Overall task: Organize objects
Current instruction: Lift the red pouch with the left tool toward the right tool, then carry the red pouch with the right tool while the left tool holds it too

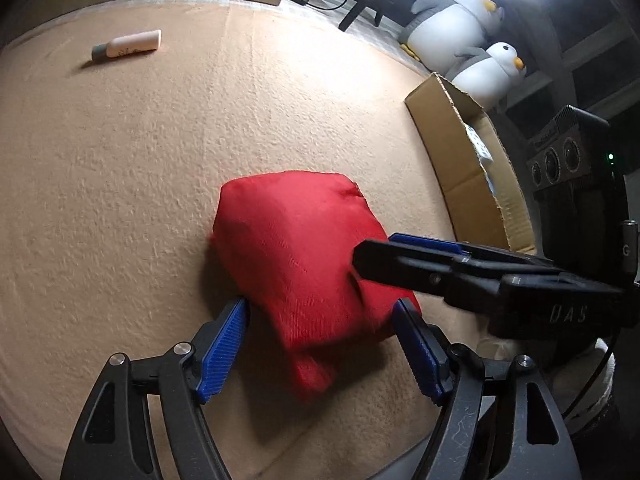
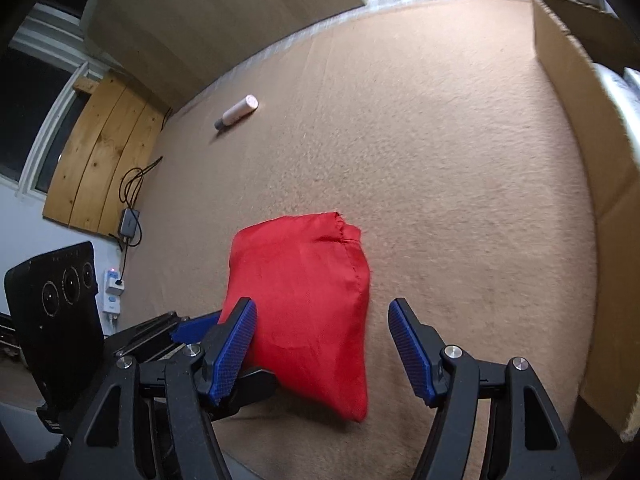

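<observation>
Red cloth bag, soft and lumpy, lies on the tan carpeted desk, low and centre in both wrist views. In the left wrist view, a pale pink tube with a grey cap lies at upper left, well apart from the bag. The left tongs stand wide, their blue pads on either side of the bag's near end; the left pad sits just beside the cloth, the right pad at its edge, and I cannot tell whether either presses. The right tongs reach in from the right edge and overlap the bag's right side. An open cardboard box stands at right, with two plush penguins behind it. In the right wrist view, the right tongs are wide: the left pad overlaps the bag's left edge, the right pad stands clear of it over bare carpet
</observation>
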The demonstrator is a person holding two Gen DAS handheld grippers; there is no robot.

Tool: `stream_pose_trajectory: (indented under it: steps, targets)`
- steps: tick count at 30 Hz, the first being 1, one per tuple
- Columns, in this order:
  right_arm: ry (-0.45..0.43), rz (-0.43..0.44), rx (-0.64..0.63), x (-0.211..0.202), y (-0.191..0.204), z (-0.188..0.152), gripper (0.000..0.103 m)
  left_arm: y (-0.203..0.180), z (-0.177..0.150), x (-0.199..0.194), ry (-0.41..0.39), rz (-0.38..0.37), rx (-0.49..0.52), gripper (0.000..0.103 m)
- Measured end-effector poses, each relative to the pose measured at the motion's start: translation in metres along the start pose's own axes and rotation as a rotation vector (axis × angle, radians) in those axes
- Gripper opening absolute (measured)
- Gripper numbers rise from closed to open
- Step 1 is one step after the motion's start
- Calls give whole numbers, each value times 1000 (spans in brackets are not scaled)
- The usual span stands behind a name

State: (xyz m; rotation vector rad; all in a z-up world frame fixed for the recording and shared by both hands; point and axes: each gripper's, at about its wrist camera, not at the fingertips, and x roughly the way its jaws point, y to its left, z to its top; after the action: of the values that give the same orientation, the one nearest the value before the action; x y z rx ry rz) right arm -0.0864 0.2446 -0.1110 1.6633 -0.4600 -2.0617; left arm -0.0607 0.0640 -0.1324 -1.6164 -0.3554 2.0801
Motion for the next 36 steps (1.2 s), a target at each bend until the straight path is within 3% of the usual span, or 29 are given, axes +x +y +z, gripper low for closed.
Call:
stream_pose_trajectory:
  steps: [4, 16, 26, 36]
  targets:
    - [22, 10, -42, 8, 7, 1, 64, 6, -1, 3, -1, -30, -35, 77]
    - [-25, -23, -80, -3, 13, 0, 62, -28, 9, 7, -42, -9, 46, 69]
    - [-179, -80, -86, -77, 0, -2, 62, -103, 33, 0, -91, -80, 176, 68]
    - [-319, -159, 1, -157, -57, -19, 62, -198, 54, 34, -62, -150, 338, 68]
